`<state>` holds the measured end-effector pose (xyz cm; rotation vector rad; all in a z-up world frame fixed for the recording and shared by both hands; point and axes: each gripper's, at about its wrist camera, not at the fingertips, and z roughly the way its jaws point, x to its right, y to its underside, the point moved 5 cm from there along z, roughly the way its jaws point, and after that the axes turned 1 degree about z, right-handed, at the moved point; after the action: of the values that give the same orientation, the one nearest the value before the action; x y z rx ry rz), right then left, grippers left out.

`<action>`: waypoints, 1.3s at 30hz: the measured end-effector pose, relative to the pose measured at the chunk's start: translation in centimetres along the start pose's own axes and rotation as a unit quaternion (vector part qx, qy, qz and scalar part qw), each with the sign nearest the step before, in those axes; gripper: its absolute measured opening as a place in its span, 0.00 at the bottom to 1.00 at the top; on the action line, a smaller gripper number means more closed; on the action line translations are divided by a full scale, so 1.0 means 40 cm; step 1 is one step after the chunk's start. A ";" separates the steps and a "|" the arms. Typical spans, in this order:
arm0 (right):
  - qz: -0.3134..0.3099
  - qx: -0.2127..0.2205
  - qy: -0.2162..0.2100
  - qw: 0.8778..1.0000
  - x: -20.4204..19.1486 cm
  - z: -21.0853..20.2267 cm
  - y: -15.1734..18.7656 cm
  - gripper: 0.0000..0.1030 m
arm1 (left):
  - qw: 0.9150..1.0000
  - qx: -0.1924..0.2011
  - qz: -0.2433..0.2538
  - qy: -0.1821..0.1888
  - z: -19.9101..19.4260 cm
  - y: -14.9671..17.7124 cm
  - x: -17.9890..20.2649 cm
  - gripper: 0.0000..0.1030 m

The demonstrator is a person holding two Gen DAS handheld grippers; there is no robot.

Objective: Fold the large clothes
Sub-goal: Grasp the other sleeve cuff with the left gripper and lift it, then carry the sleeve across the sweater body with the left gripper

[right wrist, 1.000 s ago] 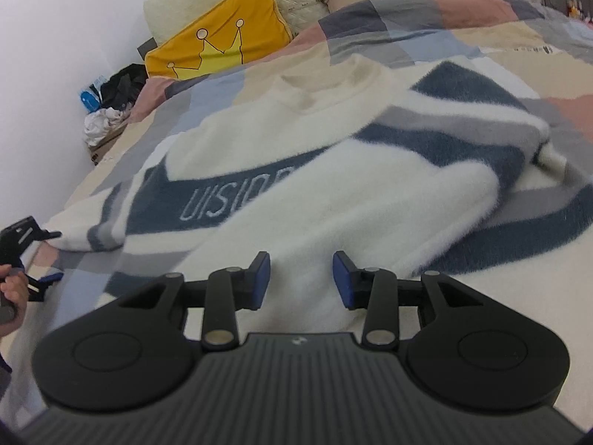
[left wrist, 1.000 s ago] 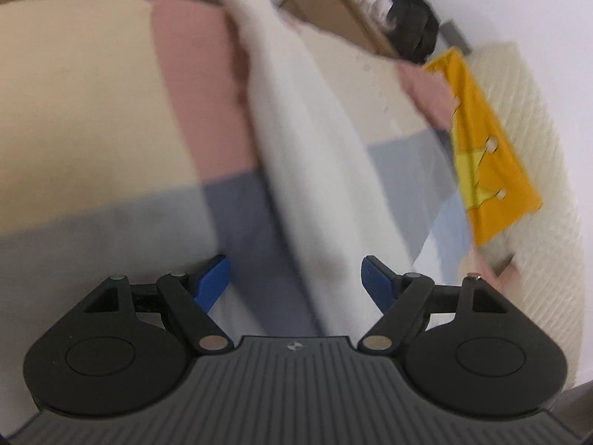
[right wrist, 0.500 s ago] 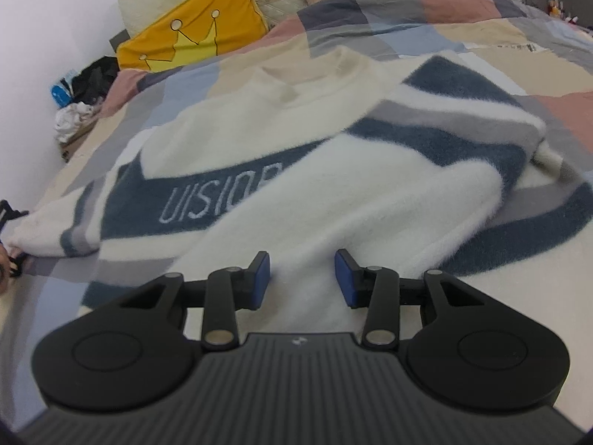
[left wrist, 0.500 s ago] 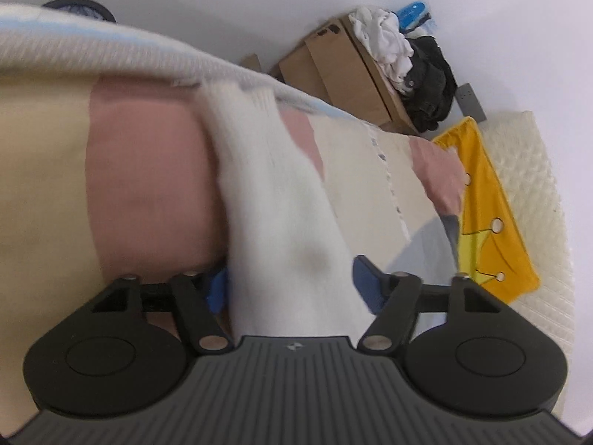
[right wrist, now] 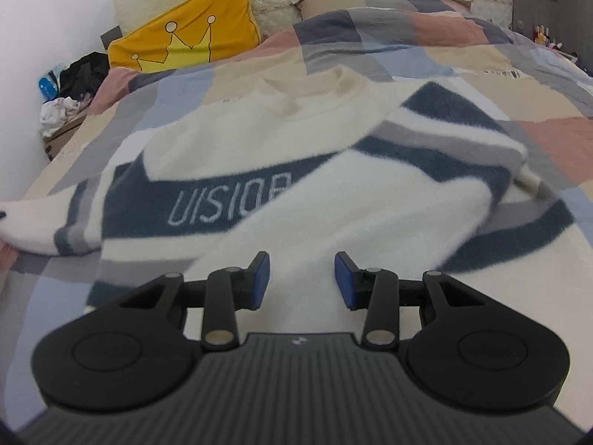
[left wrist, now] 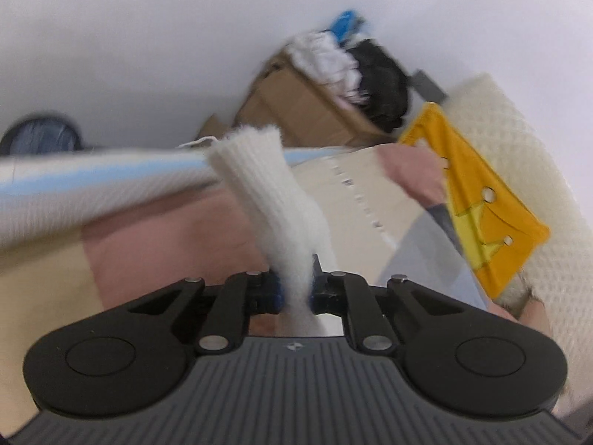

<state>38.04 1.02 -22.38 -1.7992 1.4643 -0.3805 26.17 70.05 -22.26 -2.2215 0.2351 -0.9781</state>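
Since the earlier frame, left gripper (left wrist: 295, 284) is closing, pads clamping the white ribbed-knit sleeve cuff (left wrist: 255, 170) at the checked bedcover's (right wrist: 463, 37) left edge; right gripper (right wrist: 301, 282) hovers, fingers apart, over the cream-and-navy fleece sweater (right wrist: 281, 155); sleeve-fold step, next carrying the cuff across the body.

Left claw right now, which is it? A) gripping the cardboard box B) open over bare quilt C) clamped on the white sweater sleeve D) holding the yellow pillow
C: the left claw is closing, its blue pads pinching the white ribbed sleeve, whose cuff sticks up past the fingers.
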 end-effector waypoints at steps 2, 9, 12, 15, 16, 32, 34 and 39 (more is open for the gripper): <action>0.000 0.007 -0.008 1.000 -0.009 -0.016 -0.004 0.41 | 0.999 0.014 0.026 0.020 -0.040 -0.020 0.052 0.13; -0.045 0.039 -0.010 0.998 -0.031 -0.052 -0.010 0.40 | 0.992 0.029 0.090 0.078 -0.195 -0.045 0.273 0.13; -0.049 0.051 -0.012 0.997 -0.017 -0.050 -0.016 0.40 | 0.987 0.027 0.114 0.108 -0.278 -0.026 0.387 0.13; -0.036 0.047 -0.025 0.998 0.006 -0.048 -0.023 0.40 | 0.979 0.028 0.146 0.137 -0.355 0.010 0.500 0.12; -0.029 0.045 -0.030 0.998 0.017 -0.050 -0.026 0.40 | 0.977 0.027 0.154 0.146 -0.380 0.026 0.537 0.13; 0.109 0.084 0.001 0.990 0.257 -0.137 -0.079 0.42 | 0.930 -0.059 0.203 0.301 -0.598 0.505 0.995 0.13; 0.128 0.081 -0.007 0.988 0.281 -0.135 -0.078 0.42 | 0.925 -0.070 0.214 0.308 -0.600 0.578 1.021 0.13; 0.149 0.097 -0.009 0.984 0.314 -0.146 -0.097 0.42 | 0.909 -0.088 0.235 0.333 -0.598 0.743 1.051 0.13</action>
<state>40.61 -12.64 -18.67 -1.4020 1.5961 -0.3411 41.80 18.00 -5.85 -1.7573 1.1458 -1.4328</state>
